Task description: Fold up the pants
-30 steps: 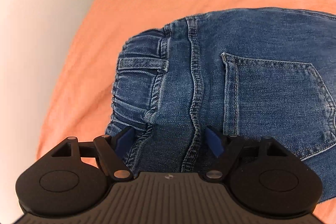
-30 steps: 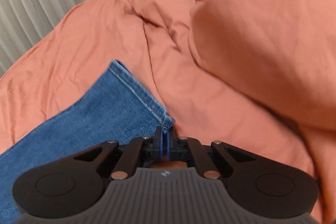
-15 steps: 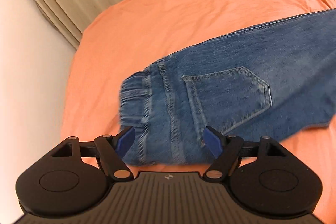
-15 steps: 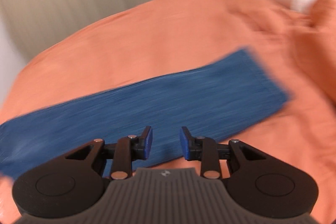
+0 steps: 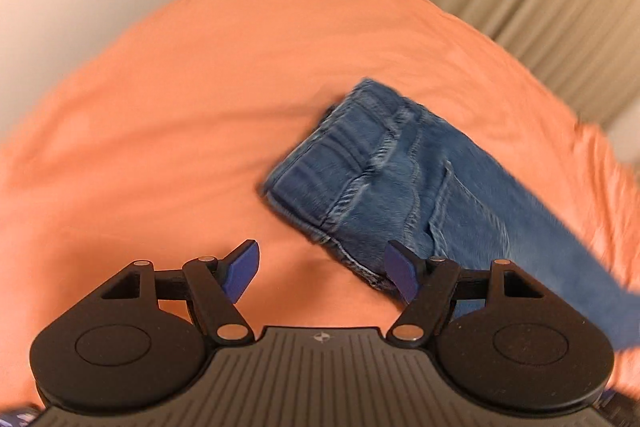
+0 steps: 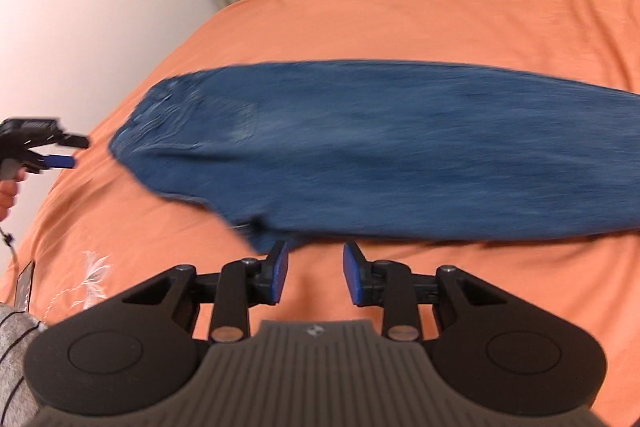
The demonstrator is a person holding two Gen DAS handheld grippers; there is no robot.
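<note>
Item: blue denim pants [image 6: 380, 147], folded lengthwise, flat on orange bedsheet [image 6: 400, 15], waistband [image 5: 340, 155] leftward.
Left tool [image 5: 320, 273]: wide, narrowing, empty.
Right tool [image 6: 314, 273]: partly open, empty.
Handling: pinch both layers at hem, carry toward waistband, align edges.

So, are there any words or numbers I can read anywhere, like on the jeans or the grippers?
No words or numbers can be read.
right gripper: a small white emblem on its body, a sign and not letters.
left gripper: the same small emblem.
jeans: no label shows; the picture is blurred.
orange bedsheet: a white flower stitched near its edge, no writing.
</note>
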